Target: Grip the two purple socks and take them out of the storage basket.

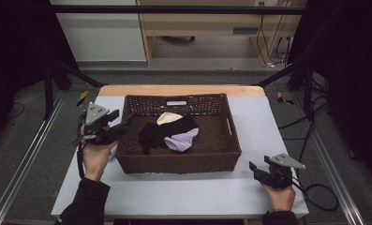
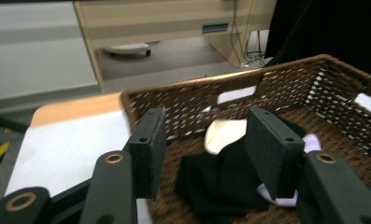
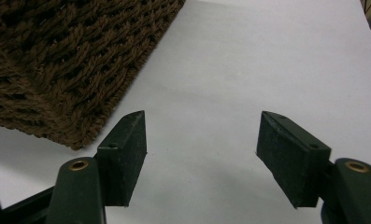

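A brown wicker basket (image 1: 179, 164) stands mid-table and holds a black garment (image 1: 158, 132), a cream piece (image 1: 167, 117) and a lavender piece (image 1: 183, 139). My left gripper (image 1: 122, 123) hovers at the basket's left rim, open, with nothing between its jaws. In the left gripper view, that gripper (image 2: 204, 149) looks over the basket wall (image 2: 286, 84) at the black garment (image 2: 216, 182) and the cream piece (image 2: 223, 133). My right gripper (image 1: 256, 168) rests low over the mat, right of the basket's front corner, open and holding nothing. In the right gripper view, the gripper (image 3: 202, 154) faces bare mat beside the basket corner (image 3: 57, 60).
A pale grey mat (image 1: 183, 192) covers the wooden table. A small pale scrap (image 1: 112, 153) shows by the left hand. Beyond the table are a wooden cabinet (image 1: 197, 23), floor cables (image 1: 272, 47) and black frame struts (image 1: 286, 70). A cable (image 1: 322, 197) trails from the right gripper.
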Tool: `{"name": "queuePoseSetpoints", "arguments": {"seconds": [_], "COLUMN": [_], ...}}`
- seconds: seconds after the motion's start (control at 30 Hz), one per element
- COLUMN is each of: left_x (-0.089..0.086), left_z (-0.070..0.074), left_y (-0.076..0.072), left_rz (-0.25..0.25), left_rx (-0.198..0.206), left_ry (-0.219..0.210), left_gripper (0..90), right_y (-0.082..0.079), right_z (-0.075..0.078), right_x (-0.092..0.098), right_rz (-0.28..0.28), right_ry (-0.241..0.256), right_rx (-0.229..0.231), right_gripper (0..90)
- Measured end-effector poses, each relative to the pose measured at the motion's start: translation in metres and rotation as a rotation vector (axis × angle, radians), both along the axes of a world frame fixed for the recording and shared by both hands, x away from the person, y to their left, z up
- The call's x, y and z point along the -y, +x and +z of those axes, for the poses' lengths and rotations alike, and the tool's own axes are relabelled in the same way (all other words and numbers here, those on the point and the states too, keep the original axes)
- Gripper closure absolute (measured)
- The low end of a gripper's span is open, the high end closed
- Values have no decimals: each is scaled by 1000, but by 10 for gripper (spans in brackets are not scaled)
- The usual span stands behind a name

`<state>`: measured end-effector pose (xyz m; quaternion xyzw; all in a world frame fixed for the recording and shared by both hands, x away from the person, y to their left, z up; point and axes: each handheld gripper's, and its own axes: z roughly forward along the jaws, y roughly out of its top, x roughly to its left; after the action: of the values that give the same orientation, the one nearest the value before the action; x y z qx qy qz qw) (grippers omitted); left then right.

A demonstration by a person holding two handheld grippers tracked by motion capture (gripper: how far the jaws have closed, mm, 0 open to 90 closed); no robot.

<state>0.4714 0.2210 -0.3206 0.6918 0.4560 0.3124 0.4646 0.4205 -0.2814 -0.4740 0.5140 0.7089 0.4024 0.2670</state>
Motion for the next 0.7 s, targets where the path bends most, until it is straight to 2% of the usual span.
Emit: {"name": "queuePoseSetpoints", "arguments": {"seconds": [0.1, 0.3, 0.43, 0.5, 0.53, 0.7], "left_x": [20, 40, 57, 60, 66, 75], "left_z": [5, 4, -4, -7, -12, -23], "left_y": [7, 23, 40, 43, 50, 61], "left_rz": [-35, -51, -72, -74, -79, -95], "left_rx": [16, -1, -26, -29, -42, -67], "left_ry": [18, 48, 53, 63, 75, 87], "left_gripper": [477, 481, 500, 508, 511, 517], "right_y": [0, 0, 0, 1, 1, 1], "right_z": [0, 0, 0, 0, 0, 0], "right_x": [0, 1, 0, 0, 0, 0], "right_rz": [3, 5, 11, 13, 13, 15], "right_ry": [0, -1, 6, 5, 4, -4], "right_rx": [3, 3, -3, -4, -4, 1], "right_gripper": [338, 344, 361, 365, 365, 366]}}
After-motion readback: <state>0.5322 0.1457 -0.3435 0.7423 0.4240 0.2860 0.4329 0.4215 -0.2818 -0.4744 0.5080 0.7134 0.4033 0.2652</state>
